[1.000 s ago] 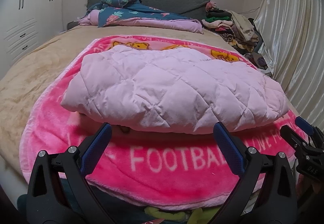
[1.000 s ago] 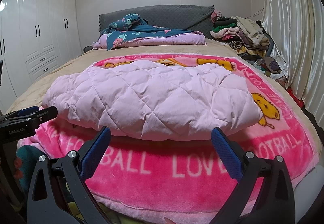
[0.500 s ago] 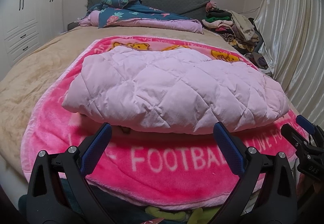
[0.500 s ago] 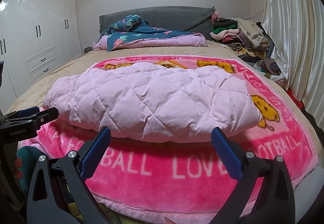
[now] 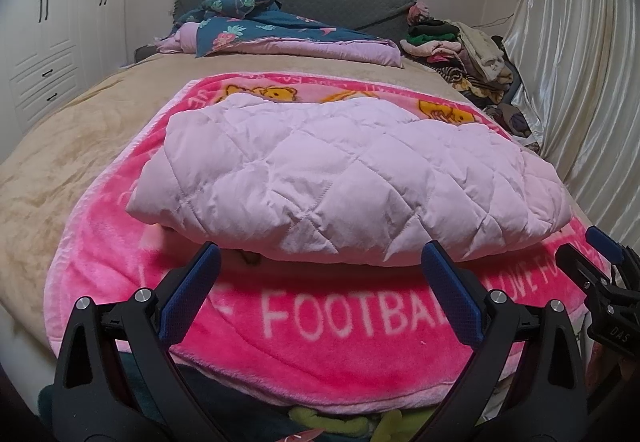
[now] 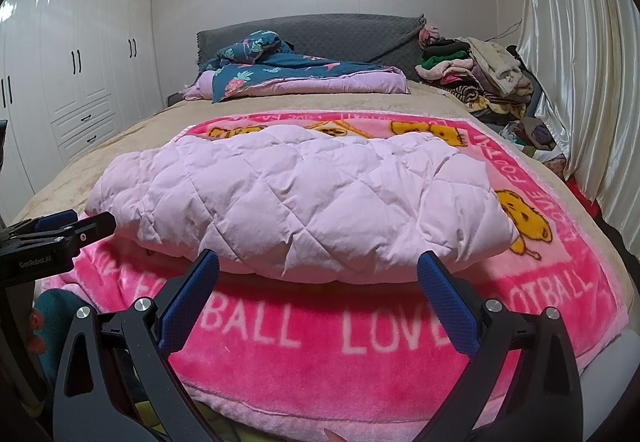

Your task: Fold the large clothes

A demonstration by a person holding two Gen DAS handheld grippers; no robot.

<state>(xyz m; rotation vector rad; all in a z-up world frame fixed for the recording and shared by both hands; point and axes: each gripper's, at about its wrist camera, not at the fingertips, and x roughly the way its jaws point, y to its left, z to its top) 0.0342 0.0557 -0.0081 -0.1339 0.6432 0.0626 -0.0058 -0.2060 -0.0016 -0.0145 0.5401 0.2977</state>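
Note:
A pale pink quilted garment (image 5: 344, 182) (image 6: 304, 202) lies folded into a thick bundle on a bright pink blanket (image 5: 332, 326) (image 6: 328, 330) printed with white letters and yellow bears. My left gripper (image 5: 322, 266) is open, just short of the bundle's near edge, with nothing between its blue pads. My right gripper (image 6: 318, 268) is open too, level with the same near edge and holding nothing. In the left wrist view the right gripper (image 5: 600, 262) shows at the far right. In the right wrist view the left gripper (image 6: 68, 228) shows at the far left.
The blanket lies on a beige bed (image 6: 104, 154). A dark floral quilt (image 6: 288, 76) is heaped by the grey headboard (image 6: 344, 34). Piled clothes (image 6: 480, 74) fill the back right corner beside a satin curtain (image 6: 580, 82). White wardrobes (image 6: 72, 74) line the left wall.
Both grippers have pulled back and sunk a little; the bundle sits slightly farther away in both views. The garment lies unmoved.

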